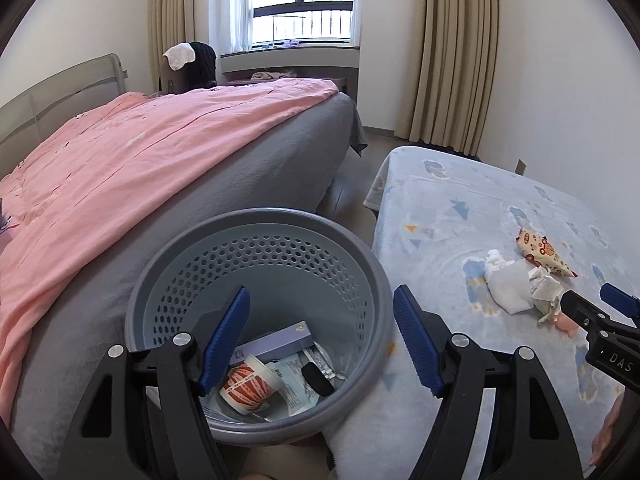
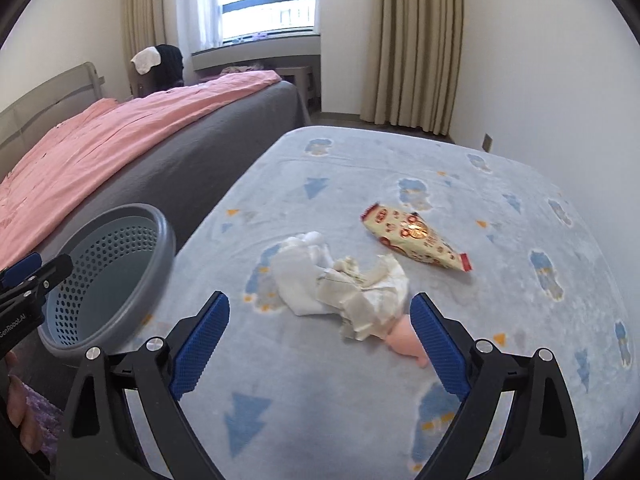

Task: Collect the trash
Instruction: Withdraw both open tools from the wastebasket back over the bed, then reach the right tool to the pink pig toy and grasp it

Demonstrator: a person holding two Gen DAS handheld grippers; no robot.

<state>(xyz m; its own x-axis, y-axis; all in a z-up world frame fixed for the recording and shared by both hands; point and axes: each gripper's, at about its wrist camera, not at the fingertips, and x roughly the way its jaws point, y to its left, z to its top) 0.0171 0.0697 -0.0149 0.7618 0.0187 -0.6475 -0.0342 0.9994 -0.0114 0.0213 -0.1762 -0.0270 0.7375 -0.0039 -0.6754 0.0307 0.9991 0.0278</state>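
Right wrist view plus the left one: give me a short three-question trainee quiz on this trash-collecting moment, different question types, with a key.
1. True or false: the snack wrapper is already inside the grey bin.
2. Multiple choice: what lies nearest the right hand-held gripper? A) the crumpled tissues B) the paper cup C) the pink blanket
3. Fill in: the paper cup lies on its side at the bottom of the ____.

Key
1. False; it lies on the blue patterned blanket, beyond the tissues.
2. A; the tissues sit just ahead of its open jaws, which hold nothing.
3. Bin; the left hand-held gripper, also open, hangs over it.
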